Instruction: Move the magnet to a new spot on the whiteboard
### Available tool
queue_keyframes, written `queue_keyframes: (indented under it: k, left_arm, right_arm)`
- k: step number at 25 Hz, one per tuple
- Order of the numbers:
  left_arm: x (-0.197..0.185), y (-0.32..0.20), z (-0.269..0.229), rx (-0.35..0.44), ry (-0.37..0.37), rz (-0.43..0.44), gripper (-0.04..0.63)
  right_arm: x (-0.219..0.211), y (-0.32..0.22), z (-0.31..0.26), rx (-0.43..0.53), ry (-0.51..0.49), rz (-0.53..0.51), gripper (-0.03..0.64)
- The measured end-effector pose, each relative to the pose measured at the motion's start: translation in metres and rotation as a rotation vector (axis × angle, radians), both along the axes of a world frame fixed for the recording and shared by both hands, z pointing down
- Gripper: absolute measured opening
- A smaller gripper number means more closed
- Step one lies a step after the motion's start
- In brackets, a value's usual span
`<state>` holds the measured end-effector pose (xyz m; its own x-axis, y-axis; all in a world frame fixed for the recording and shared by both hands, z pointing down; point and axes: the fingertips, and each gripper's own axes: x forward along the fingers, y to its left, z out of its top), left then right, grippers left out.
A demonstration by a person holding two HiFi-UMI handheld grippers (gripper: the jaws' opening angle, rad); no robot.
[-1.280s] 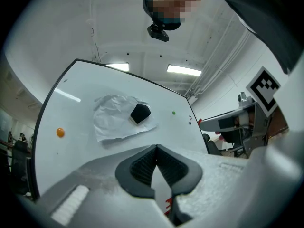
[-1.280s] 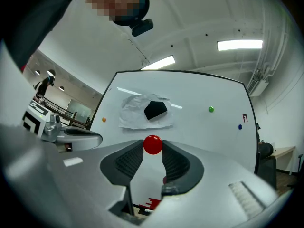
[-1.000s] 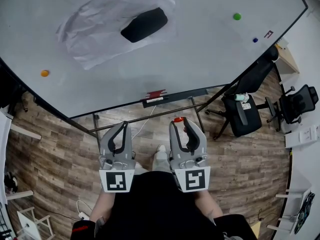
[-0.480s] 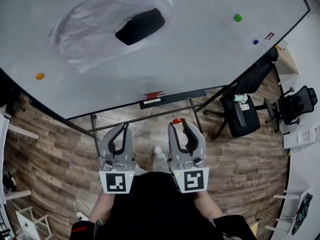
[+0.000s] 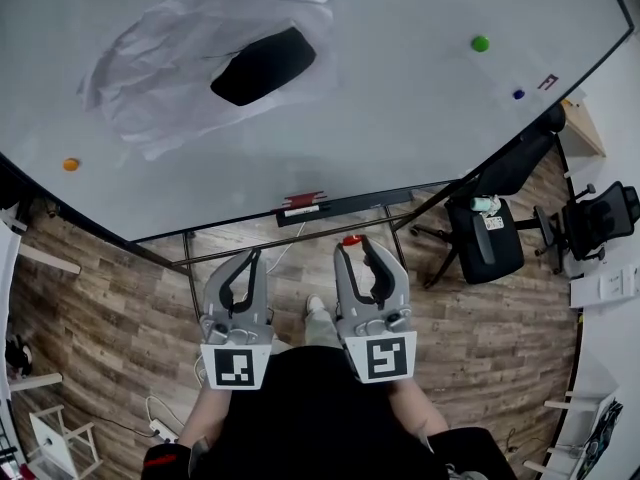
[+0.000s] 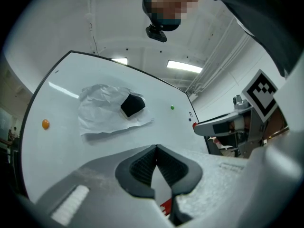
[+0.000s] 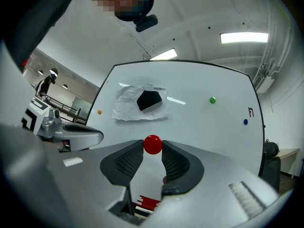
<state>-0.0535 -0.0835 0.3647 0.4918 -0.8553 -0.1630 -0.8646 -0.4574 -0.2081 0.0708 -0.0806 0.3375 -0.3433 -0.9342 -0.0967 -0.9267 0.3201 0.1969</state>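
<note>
White whiteboard [image 5: 400, 118] with a red magnet [image 7: 153, 145], green magnet [image 5: 481, 43], blue magnet [image 5: 518, 94], orange magnet [image 5: 70, 164], white crumpled paper [image 5: 140, 78] and black eraser [image 5: 263, 65]; grey left gripper [image 5: 250, 254] and right gripper [image 5: 352, 241] with black-and-white square markers; brown wood-grain floor [image 5: 100, 298].

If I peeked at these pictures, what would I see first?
Probably the big crumpled sheet of paper with a black block on its middle, on the left half of the whiteboard. Next comes the little red magnet, pinched at the tips of the right gripper in front of the board. A green magnet sits far right on the board and an orange magnet far left.
</note>
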Motion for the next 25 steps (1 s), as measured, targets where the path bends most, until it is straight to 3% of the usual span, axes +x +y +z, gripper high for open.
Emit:
queue_keyframes:
  k: [11, 25]
  left_arm:
    - [0.013, -0.02, 0.005, -0.028, 0.028, -0.073, 0.002]
    - [0.018, -0.042, 0.007, -0.022, 0.003, -0.178, 0.002]
  right_arm:
    - [0.017, -0.032, 0.005, -0.022, 0.009, -0.049, 0.124]
    - [0.023, -0.076, 0.01, -0.025, 0.009, -0.141, 0.124]
